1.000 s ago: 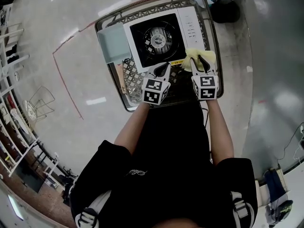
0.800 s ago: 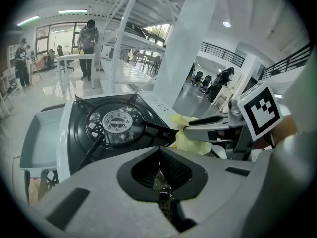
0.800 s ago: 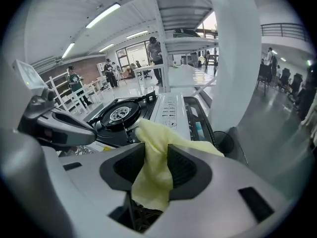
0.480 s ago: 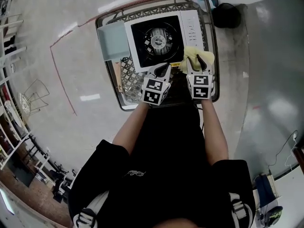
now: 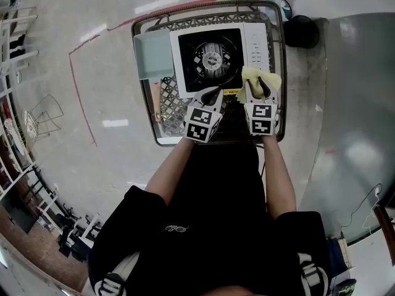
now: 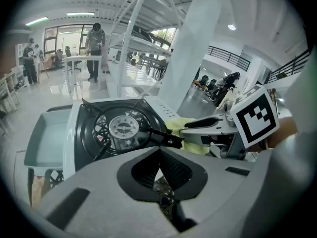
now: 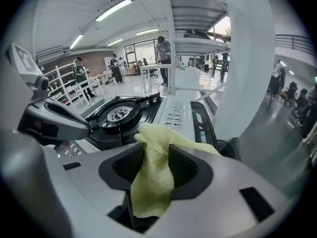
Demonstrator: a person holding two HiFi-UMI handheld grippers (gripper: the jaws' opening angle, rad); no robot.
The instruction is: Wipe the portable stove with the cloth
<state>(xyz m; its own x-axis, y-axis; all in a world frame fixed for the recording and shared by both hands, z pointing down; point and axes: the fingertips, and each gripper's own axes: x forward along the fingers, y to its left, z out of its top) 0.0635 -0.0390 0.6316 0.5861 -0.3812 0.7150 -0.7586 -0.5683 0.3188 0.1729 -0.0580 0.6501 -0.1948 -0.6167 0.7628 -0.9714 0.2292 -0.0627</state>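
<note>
Room: open hall with a white pillar [image 7: 247,58] and people standing far off, too small to make out.
Floor: glossy grey floor [image 5: 92,165], a red line [image 5: 77,91] marked on it.
Basket: dark wire basket [image 5: 210,18]; my claws hide its near end.
Stove: white portable gas stove [image 5: 213,59] in the basket, a pale teal tray [image 5: 153,54] at its left.
Right claw [image 7: 156,150]: closing on the crumpled yellow cloth [image 7: 153,177], at the stove's near right corner.
Left claw [image 6: 159,155]: pinched shut, empty.
</note>
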